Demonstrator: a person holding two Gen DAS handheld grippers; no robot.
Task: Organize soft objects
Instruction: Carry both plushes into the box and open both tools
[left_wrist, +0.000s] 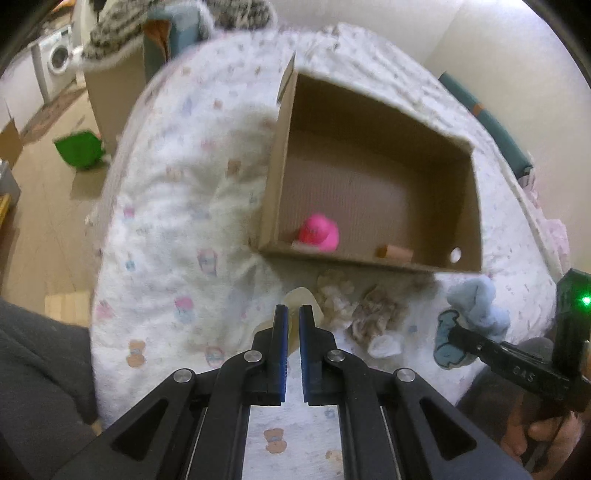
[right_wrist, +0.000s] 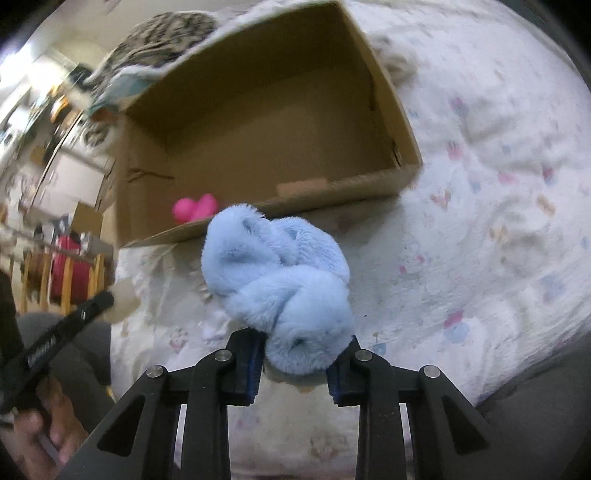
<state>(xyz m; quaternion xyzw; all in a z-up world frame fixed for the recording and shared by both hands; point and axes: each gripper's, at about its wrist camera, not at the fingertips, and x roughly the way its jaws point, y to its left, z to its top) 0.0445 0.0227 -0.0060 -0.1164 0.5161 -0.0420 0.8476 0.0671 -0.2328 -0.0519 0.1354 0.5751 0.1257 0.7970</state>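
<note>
An open cardboard box (left_wrist: 369, 254) lies on a white patterned blanket (left_wrist: 177, 221); it also shows in the right wrist view (right_wrist: 332, 192). A pink soft toy (left_wrist: 318, 232) sits in its near corner, seen too in the right wrist view (right_wrist: 195, 208). My right gripper (right_wrist: 295, 350) is shut on a fluffy light-blue soft item (right_wrist: 284, 273), held just in front of the box; it shows in the left wrist view (left_wrist: 480, 306). My left gripper (left_wrist: 293, 314) is nearly shut and empty, above a cream soft piece (left_wrist: 301, 299). Beige fluffy items (left_wrist: 369, 310) lie beside it.
A blue cartoon patch (left_wrist: 448, 343) lies on the blanket. A grey-striped plush throw (left_wrist: 122, 29) is piled behind the bed. A green bag (left_wrist: 79, 147) lies on the wooden floor at left. A washing machine (left_wrist: 55, 59) stands far left.
</note>
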